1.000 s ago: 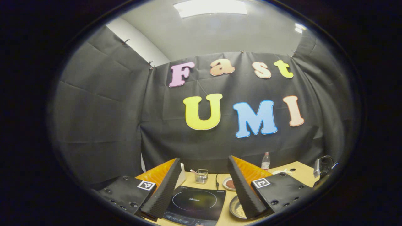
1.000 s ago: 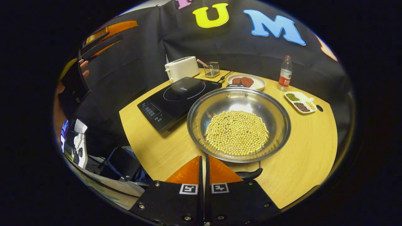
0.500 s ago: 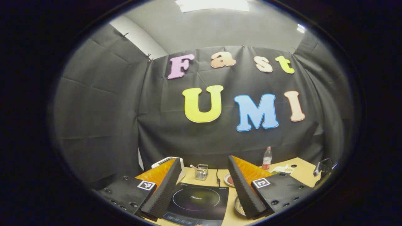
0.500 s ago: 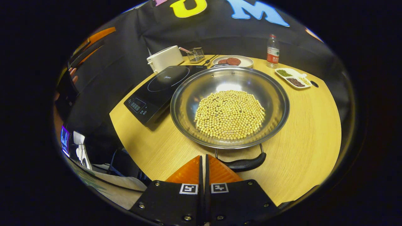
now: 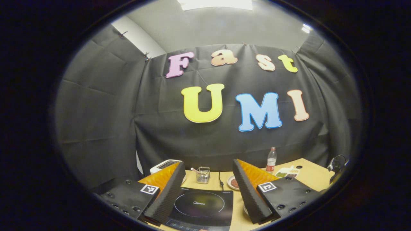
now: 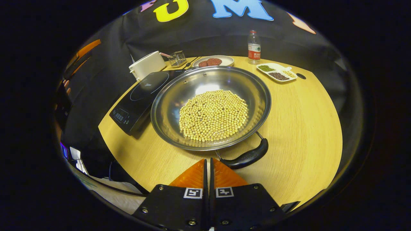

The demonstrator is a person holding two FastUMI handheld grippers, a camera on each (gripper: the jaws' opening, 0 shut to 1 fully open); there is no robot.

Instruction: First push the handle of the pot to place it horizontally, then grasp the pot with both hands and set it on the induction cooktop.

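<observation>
Pot (image 6: pixel 211 109): wide, shallow, polished steel, sitting near the middle of the round wooden surface (image 6: pixel 305 128), its left rim just beside the induction cooktop (image 6: pixel 138 99) and seemingly overlapping that unit's right edge. Contents: one loose layer of pale yellow beans (image 6: pixel 213 115) across the bottom. Handle (image 6: pixel 247 157): black, curved, on two wire legs at the near rim, angled toward the near-right edge of the surface, not yet square to me.

Right claw (image 6: pixel 209 170): my orange fingers pressed together, holding nothing, the tips just short of the handle's left end. Left claw (image 5: pixel 208 189): my fingers spread wide apart, empty, held above the near edge of the cooktop.

Handling, by my estimate: stiff metal, moderately heavy with the load, and the beans will roll if the pot tips. The steel rim looks slick; the black handle offers the better hold. A second handle appears to sit at the far rim, mostly hidden. I judge the pot should pivot readily under a sideways push on the handle.

Also present along the far edge: white toaster (image 6: pixel 147 65), wire basket (image 6: pixel 177 58), plate (image 6: pixel 213 61), bottle (image 6: pixel 254 43), divided dish (image 6: pixel 277 72).
</observation>
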